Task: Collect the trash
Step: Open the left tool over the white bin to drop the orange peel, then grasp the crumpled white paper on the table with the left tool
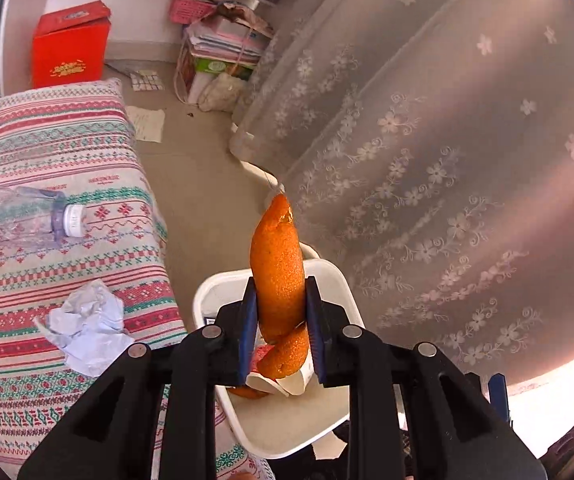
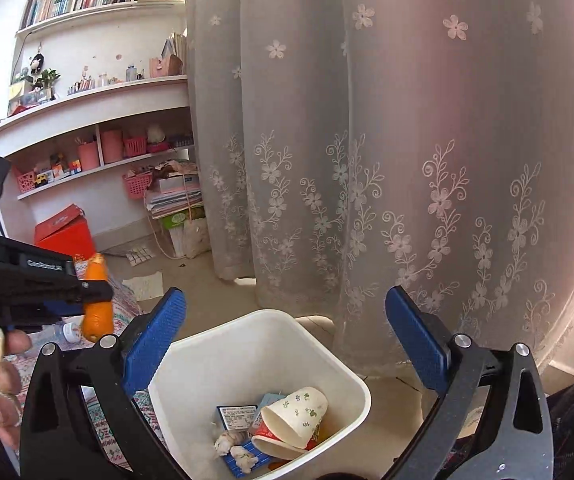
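Observation:
My left gripper (image 1: pixel 281 312) is shut on a long curl of orange peel (image 1: pixel 277 268) and holds it above the white trash bin (image 1: pixel 215 284). The peel and left gripper also show in the right wrist view (image 2: pixel 97 296), left of the bin (image 2: pixel 191 344). The bin holds paper cups (image 2: pixel 295 420), a blue card and crumpled bits. My right gripper (image 2: pixel 285 332) is open and empty just above the bin. On the patterned cloth (image 1: pixel 67 152) lie a crushed clear plastic bottle (image 1: pixel 19 216) and a crumpled white paper (image 1: pixel 87 320).
A lace curtain (image 1: pixel 427 140) hangs close behind the bin on the right. On the floor stand a red box (image 1: pixel 69 48) and a stack of papers (image 1: pixel 223 48) by white shelves (image 2: pixel 87 100). A paper scrap (image 1: pixel 147 122) lies on the floor.

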Action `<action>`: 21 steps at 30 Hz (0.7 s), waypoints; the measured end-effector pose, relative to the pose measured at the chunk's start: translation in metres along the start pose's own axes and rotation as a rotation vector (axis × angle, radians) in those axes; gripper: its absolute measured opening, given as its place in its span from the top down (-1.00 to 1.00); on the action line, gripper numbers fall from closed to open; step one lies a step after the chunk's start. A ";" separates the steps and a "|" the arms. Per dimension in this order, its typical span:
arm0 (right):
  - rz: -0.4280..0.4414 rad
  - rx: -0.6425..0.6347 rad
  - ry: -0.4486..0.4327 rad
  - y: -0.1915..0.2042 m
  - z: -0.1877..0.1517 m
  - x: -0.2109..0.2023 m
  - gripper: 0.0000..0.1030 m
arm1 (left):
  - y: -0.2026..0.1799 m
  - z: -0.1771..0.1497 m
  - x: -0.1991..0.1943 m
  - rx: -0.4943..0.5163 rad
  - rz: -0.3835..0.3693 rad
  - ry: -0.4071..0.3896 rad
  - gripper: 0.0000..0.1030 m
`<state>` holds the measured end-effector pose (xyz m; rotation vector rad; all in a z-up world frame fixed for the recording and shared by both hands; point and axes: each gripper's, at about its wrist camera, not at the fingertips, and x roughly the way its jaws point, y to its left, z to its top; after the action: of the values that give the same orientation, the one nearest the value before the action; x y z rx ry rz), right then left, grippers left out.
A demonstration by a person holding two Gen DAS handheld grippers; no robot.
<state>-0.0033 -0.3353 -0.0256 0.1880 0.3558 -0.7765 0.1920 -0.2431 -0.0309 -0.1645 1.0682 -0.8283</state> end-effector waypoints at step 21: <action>0.144 -0.120 0.073 0.053 -0.017 -0.008 -0.87 | 0.121 -0.015 -0.004 -0.314 0.339 0.136 -0.08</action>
<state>0.0246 -0.2876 -0.0364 0.1278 0.4520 -0.6051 0.2419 -0.1520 -0.0953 -0.1866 1.3085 -0.3679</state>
